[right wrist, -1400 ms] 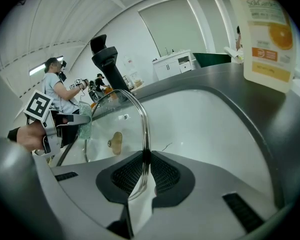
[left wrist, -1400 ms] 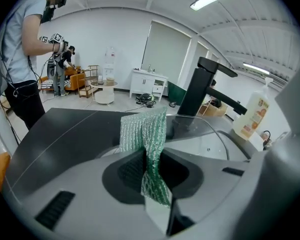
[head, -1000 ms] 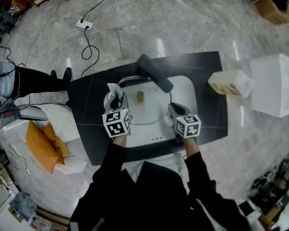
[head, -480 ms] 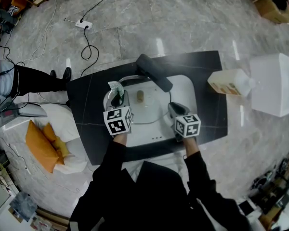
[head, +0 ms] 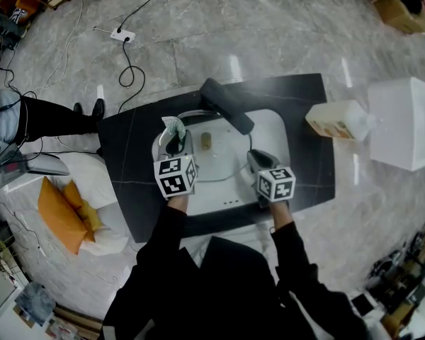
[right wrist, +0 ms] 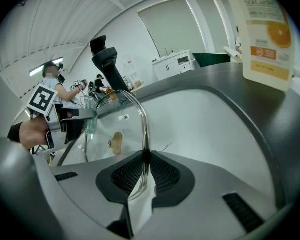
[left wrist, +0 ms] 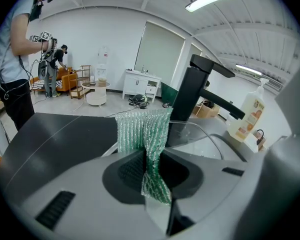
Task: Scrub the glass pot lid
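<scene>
The glass pot lid (head: 219,160) stands tilted in the white sink (head: 276,137), with its wooden knob (head: 206,142) facing up. My right gripper (head: 257,163) is shut on the lid's metal rim (right wrist: 141,115) at its right side; the knob (right wrist: 117,143) shows through the glass. My left gripper (head: 174,146) is shut on a green mesh scrubber (head: 173,127), which sits at the lid's left edge. In the left gripper view the scrubber (left wrist: 142,134) sticks up from the jaws (left wrist: 151,171), with the lid's rim (left wrist: 212,136) just behind. The right gripper view shows my right gripper (right wrist: 145,166) and the left gripper (right wrist: 65,121).
A black faucet (head: 227,107) reaches over the sink's far edge. A soap bottle (head: 338,122) lies on the black counter (head: 127,154) at the right, beside a white box (head: 405,122). A person's leg (head: 53,117) and cables (head: 129,66) are on the floor to the left.
My left gripper has shifted slightly right and away along the lid's left edge, carrying the scrubber. The right gripper and the lid have held still.
</scene>
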`<state>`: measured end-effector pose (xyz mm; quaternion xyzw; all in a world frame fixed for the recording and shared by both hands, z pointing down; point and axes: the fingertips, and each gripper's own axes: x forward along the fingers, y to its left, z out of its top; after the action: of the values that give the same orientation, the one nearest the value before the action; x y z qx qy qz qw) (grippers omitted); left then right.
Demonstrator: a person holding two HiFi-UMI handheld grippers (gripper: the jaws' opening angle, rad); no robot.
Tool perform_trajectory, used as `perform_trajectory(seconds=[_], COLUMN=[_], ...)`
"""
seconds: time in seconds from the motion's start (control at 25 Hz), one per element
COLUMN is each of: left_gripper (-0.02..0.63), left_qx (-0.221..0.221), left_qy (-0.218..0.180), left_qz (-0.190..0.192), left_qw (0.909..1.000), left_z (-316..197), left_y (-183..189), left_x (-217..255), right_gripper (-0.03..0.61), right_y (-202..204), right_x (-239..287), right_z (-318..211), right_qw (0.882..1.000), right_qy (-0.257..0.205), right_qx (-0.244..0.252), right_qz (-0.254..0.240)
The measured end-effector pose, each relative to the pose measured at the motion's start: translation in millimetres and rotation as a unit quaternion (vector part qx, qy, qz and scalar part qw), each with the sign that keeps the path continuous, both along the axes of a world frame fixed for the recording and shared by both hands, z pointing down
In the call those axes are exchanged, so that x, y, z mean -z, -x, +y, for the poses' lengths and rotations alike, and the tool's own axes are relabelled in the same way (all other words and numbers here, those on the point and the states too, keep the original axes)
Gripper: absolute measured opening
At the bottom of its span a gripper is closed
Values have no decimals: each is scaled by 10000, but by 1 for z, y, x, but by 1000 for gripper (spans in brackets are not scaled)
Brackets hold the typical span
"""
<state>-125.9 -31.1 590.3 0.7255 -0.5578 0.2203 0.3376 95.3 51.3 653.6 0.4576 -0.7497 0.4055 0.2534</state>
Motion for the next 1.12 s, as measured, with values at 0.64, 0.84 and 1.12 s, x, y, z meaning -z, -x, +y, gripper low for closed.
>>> perform_trajectory(seconds=[0.64, 0.84, 1.12], left_gripper=[63, 62, 61], left_qx=[-314, -331, -432], left_qy=[-107, -105, -98], left_qz=[0, 0, -14], left_qw=[9994, 9994, 9990], left_z=[-5, -6, -6], left_y=[-17, -19, -28], left_x=[4, 3, 1], right_gripper=[49, 49, 49], right_y=[0, 2, -1], right_x=[-1, 1, -4], right_z=[1, 1, 2], right_qw=[10000, 10000, 10000], right_qy=[24, 35, 39], right_qx=[0, -4, 2], right_qz=[-1, -24, -6])
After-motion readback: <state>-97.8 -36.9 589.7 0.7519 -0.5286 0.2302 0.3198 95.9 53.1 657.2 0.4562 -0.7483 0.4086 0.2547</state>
